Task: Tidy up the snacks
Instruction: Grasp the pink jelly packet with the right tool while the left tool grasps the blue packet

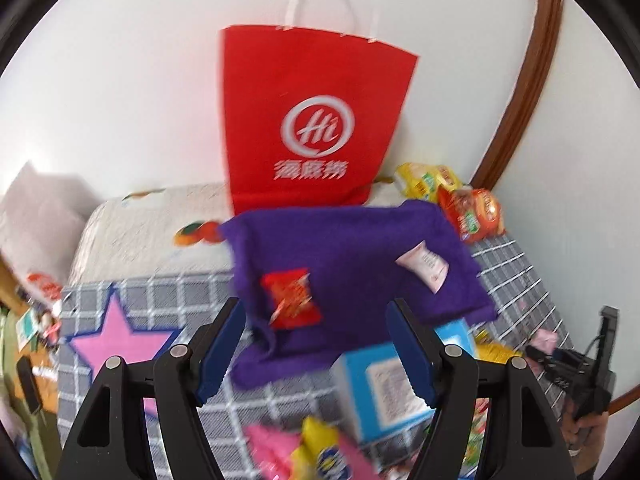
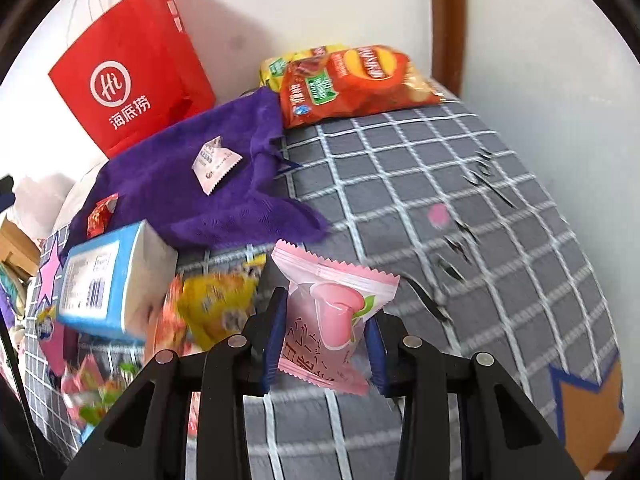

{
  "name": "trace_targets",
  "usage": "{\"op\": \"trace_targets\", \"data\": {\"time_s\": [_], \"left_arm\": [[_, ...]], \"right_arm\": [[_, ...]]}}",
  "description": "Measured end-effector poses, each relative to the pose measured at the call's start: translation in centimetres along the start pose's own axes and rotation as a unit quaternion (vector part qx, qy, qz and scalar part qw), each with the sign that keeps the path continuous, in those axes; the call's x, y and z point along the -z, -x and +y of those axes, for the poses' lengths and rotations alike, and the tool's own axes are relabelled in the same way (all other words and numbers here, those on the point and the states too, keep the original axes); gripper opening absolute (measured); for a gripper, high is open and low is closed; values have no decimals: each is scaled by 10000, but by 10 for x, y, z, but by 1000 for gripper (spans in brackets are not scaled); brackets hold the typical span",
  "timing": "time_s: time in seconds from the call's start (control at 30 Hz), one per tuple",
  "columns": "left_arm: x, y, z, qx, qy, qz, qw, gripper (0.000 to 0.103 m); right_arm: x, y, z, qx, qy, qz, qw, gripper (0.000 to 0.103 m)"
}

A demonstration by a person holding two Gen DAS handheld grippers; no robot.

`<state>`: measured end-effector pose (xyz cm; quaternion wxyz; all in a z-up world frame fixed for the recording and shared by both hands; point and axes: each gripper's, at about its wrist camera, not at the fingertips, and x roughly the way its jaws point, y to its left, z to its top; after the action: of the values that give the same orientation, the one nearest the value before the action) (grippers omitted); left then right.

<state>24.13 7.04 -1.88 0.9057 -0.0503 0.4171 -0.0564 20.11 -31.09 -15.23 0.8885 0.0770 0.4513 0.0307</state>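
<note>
The right hand-held gripper [image 2: 326, 344], low in the frame's centre, is clenched on a pink jelly packet [image 2: 332, 316] showing a pink cup and red characters I can't read, held above the grey checked bed [image 2: 440, 200]. The left hand-held gripper [image 1: 316, 344] hangs released with nothing between its fingers. On the purple cloth [image 1: 352, 248] lie a red candy [image 1: 290, 298] and a white sachet [image 1: 424, 266]. Behind stands a red bag [image 1: 312, 120] marked "Hi"; at upper right, a Lay's chips bag [image 2: 360, 80]; a blue box [image 2: 108, 280] lies left.

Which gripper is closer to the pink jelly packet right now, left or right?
Right. The right gripper has the pink jelly packet between its fingers, lifted. The left gripper hangs open, empty, off beside the purple cloth.
</note>
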Motion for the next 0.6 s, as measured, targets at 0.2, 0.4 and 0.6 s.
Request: {"op": "trace_targets", "data": {"time_s": [0.2, 0.4, 0.6], "left_arm": [[54, 9, 32, -282, 163, 251, 9992, 71], [115, 7, 54, -379, 319, 600, 9970, 71], [162, 2, 63, -224, 461, 830, 9952, 71]], "right_arm": [[37, 26, 1, -5, 84, -104, 9999, 37], [68, 27, 12, -46, 244, 52, 9997, 37], [87, 16, 21, -33, 287, 15, 9996, 37]]}}
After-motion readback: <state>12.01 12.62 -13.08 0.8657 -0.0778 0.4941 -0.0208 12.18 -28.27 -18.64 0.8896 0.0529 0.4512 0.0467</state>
